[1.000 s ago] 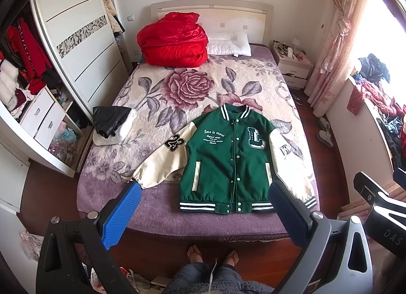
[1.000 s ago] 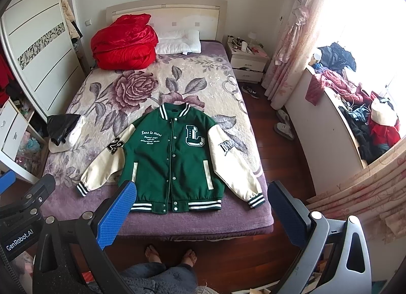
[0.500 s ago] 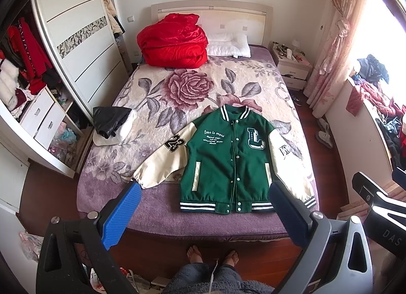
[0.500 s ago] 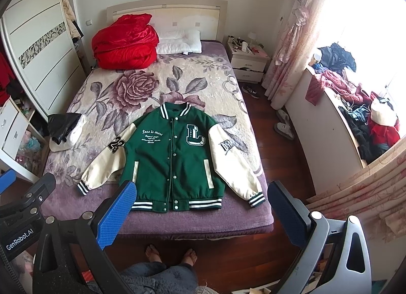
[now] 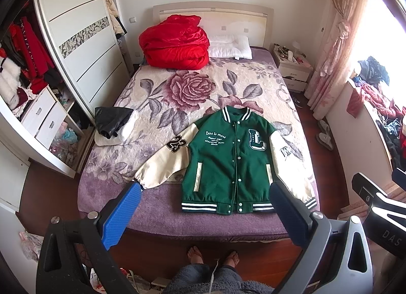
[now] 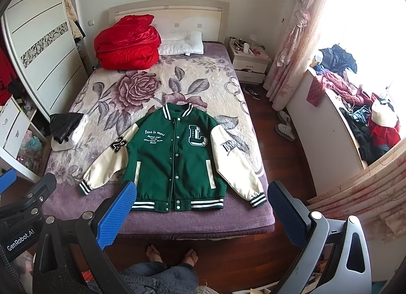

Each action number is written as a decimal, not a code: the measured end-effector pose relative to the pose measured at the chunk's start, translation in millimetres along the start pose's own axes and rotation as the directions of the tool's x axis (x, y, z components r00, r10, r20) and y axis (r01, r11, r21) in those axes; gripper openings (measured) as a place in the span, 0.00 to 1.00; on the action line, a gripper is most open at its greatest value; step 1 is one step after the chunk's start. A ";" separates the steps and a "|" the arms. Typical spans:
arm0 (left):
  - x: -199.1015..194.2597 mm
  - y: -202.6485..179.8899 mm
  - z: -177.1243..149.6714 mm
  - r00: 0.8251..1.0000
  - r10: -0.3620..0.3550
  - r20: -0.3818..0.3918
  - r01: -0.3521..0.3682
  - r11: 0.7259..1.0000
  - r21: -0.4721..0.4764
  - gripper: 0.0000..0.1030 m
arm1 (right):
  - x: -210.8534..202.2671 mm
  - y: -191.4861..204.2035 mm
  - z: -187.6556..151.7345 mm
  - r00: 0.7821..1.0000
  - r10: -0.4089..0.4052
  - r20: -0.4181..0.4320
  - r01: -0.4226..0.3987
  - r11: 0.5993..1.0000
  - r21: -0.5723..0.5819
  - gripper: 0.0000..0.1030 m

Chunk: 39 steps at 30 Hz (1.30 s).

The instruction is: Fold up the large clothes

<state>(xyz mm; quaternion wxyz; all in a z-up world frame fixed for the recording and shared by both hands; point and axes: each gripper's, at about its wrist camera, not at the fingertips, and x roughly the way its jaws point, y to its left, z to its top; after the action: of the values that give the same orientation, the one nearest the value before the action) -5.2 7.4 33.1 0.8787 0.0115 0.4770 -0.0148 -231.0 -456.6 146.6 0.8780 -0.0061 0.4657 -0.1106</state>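
A green varsity jacket (image 5: 228, 159) (image 6: 175, 157) with cream sleeves lies flat, front up and snapped closed, near the foot of the bed (image 5: 157, 205) (image 6: 76, 202). Its sleeves angle outward and down, hem toward me. My left gripper (image 5: 205, 197) hangs high above the foot of the bed, open, blue pads wide apart with nothing between them. My right gripper (image 6: 200, 197) is also open and empty, held at a similar height. Each gripper's body shows at the edge of the other's view. A person's bare feet (image 5: 213, 256) stand on the floor below.
A red quilt (image 5: 175, 42) and a white pillow (image 5: 229, 46) sit at the headboard. A black and white bundle (image 5: 114, 124) lies at the bed's left edge. The wardrobe (image 5: 76, 48) stands left, a nightstand (image 5: 291, 65) and a clothes-covered sill (image 6: 355, 106) right.
Both views have shifted very slightly; the jacket and the grippers' opening are unchanged.
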 end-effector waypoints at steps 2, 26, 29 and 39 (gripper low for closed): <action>-0.2 0.4 0.0 1.000 -0.001 0.001 0.001 1.000 0.000 1.00 | 2.4 1.3 -0.6 1.000 0.000 -0.001 0.000 1.000 0.001 1.00; -7.1 3.8 3.1 1.000 -0.002 0.009 0.002 1.000 -0.004 1.00 | -5.6 4.0 0.9 1.000 -0.003 0.003 0.003 1.000 -0.003 1.00; -8.7 4.4 4.9 1.000 -0.003 0.009 0.003 1.000 -0.003 1.00 | -10.2 5.1 2.1 1.000 -0.001 0.004 0.001 1.000 -0.002 1.00; 12.5 15.9 22.6 1.000 0.008 0.024 -0.007 1.000 -0.003 1.00 | -8.1 10.1 6.0 1.000 -0.002 -0.015 0.003 1.000 0.025 1.00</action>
<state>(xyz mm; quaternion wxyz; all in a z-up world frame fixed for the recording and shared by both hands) 21.2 22.3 35.0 0.8845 0.0116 0.4662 -0.0108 -228.6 -445.7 155.4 0.8744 0.0050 0.4708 -0.1175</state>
